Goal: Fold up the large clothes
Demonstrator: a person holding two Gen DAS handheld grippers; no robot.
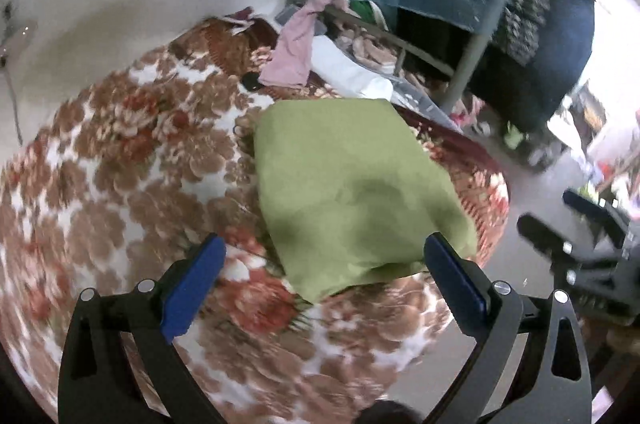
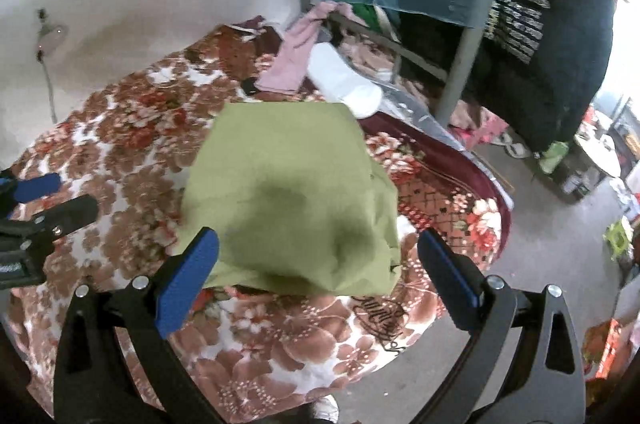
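Observation:
A folded olive-green garment [image 1: 352, 191] lies flat on the floral bedspread [image 1: 120, 163], near the bed's right edge. It also shows in the right wrist view [image 2: 288, 199]. My left gripper [image 1: 324, 260] is open and empty, hovering above the garment's near edge. My right gripper [image 2: 320, 252] is open and empty, above the same near edge. The right gripper appears at the right side of the left wrist view [image 1: 576, 224]. The left gripper appears at the left side of the right wrist view [image 2: 44, 199].
A pink cloth [image 1: 292, 51] and a white bundle [image 1: 348, 67] lie at the bed's far end. A metal bunk frame post [image 1: 472, 55] with hanging dark clothes [image 2: 540, 35] stands to the right. The grey floor [image 2: 540, 224] with clutter lies beyond the bed's right edge.

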